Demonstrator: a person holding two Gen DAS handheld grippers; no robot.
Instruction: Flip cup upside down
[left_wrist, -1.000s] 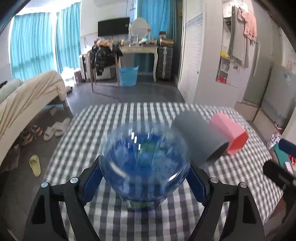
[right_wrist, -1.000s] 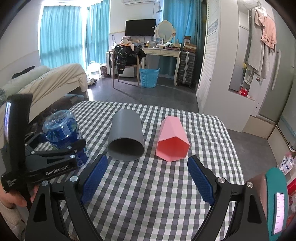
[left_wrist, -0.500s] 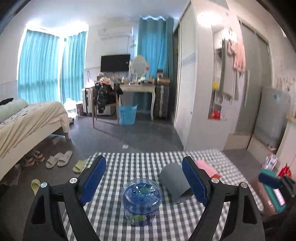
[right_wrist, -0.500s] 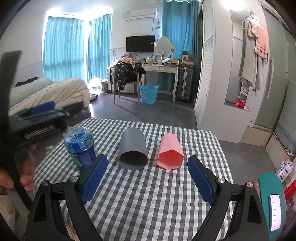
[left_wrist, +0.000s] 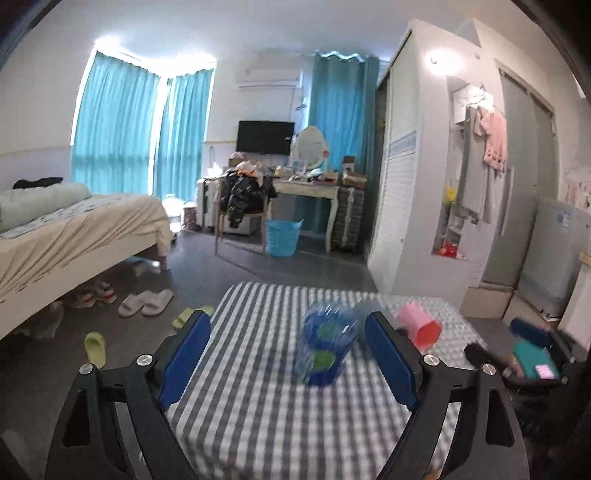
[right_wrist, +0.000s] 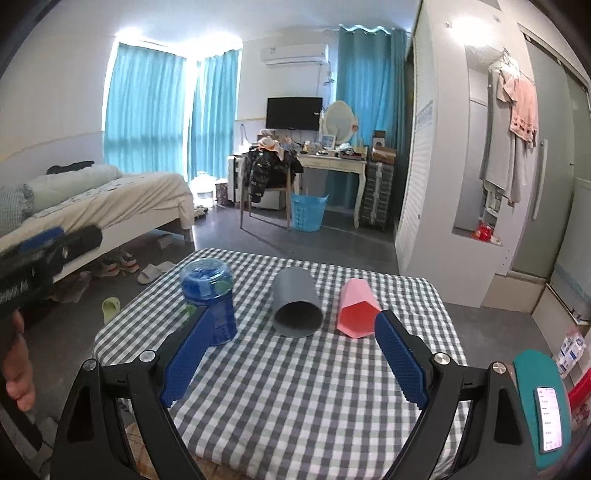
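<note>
A: Where do we find the cup of the task?

B: We see the clear blue plastic cup (right_wrist: 209, 295) standing inverted, its base uppermost, on the left part of the grey-and-white checked tabletop (right_wrist: 295, 387). In the left wrist view the same cup (left_wrist: 327, 341) appears blurred, between the tips of the fingers but ahead of them and untouched.

A: How do we describe the two grippers?

B: The left gripper (left_wrist: 287, 358) has its blue-padded fingers (left_wrist: 183, 360) spread wide, with nothing between them. In the right wrist view it shows only as a blurred black and blue shape at the left edge (right_wrist: 44, 254), off the tabletop, with a hand (right_wrist: 16, 365) below it. The right gripper (right_wrist: 293, 363) is likewise spread apart and empty; its fingers (right_wrist: 400, 363) hang over the near half of the tabletop.

A: What else lies on the cloth?

B: A grey round plastic cup (right_wrist: 297, 308) lies on its side in the middle, mouth toward us. Just to its right a pink faceted plastic cup (right_wrist: 356, 308) lies on its side as well, apart from the grey one. The blue cup stands to the left of both, touching neither.

A: And beyond?

B: A blue laundry basket (right_wrist: 308, 212) stands on the floor near a white dressing table (right_wrist: 334, 162).
</note>
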